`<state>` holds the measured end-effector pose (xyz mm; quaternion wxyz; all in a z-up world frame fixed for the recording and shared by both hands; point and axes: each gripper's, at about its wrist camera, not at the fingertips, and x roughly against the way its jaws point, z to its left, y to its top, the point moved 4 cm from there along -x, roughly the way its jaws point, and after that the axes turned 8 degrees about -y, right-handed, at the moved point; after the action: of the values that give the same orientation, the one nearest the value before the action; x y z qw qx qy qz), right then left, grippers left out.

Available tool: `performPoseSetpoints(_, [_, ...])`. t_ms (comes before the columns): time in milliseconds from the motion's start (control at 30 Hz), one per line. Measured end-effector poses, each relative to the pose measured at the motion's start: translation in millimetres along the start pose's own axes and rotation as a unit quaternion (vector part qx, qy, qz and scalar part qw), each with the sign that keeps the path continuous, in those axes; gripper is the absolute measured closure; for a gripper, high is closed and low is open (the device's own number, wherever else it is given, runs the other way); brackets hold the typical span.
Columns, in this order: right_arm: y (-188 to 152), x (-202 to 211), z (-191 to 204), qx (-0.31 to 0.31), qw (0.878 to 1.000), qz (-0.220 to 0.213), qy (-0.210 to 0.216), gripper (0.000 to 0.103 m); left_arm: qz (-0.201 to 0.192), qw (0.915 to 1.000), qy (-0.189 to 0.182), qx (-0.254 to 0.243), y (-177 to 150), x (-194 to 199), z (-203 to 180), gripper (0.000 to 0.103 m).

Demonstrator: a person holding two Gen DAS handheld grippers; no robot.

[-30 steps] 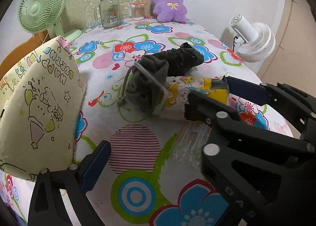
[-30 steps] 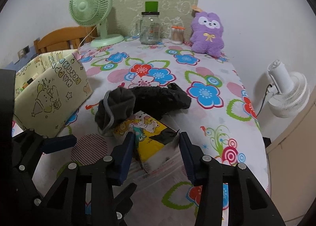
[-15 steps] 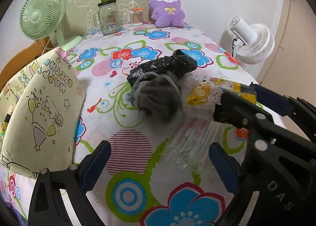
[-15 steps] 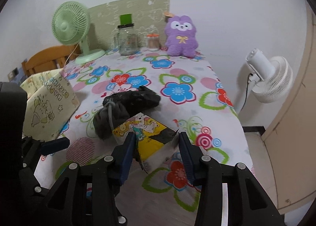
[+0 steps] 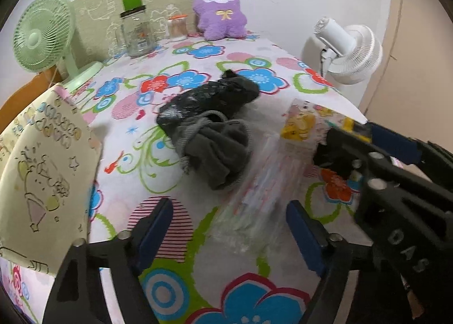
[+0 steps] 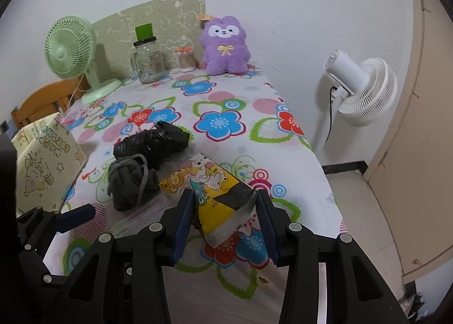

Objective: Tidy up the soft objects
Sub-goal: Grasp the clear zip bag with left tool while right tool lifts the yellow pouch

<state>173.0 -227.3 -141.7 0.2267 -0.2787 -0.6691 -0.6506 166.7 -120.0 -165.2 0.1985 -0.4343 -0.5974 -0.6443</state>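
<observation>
Squeezing a yellow cartoon tissue pack (image 6: pixel 219 196), the right gripper (image 6: pixel 225 220) holds it just beside the gray pouch (image 6: pixel 128 182). The left gripper (image 5: pixel 229 234) is wide open with nothing in it, near that pouch. A black bag (image 6: pixel 151 144) touches the pouch behind.

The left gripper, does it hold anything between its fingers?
No, the left gripper is open, with only tablecloth and blurred clear plastic showing between.
</observation>
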Motion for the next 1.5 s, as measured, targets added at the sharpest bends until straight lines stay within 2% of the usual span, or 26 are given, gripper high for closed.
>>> performPoseSetpoints(133, [-7,-5,2,0.002,1.000,0.014,-0.005,0.056,0.011,0.9997,-0.022,-0.009,-1,0,-8,0.045])
performPoseSetpoints(267, [-10,-6,1,-0.008,1.000,0.022,-0.002,0.057,0.012,0.9992,-0.034,-0.015,-1,1,-11,0.055])
performPoseSetpoints(433, [-13,-2,1,-0.005,1.000,0.024,-0.003,0.059,0.012,0.9991,-0.034,-0.021,-3,3,-14,0.073])
performPoseSetpoints(867, [-21,10,5,-0.016,0.999,0.035,0.022,0.061,0.001,0.9995,-0.027,-0.018,-13,20,-15,0.080])
performPoseSetpoints(1500, [-14,53,14,-0.018,1.000,-0.003,0.025,0.061,-0.045,0.9987,-0.024,-0.006,-15,62,-10,0.082])
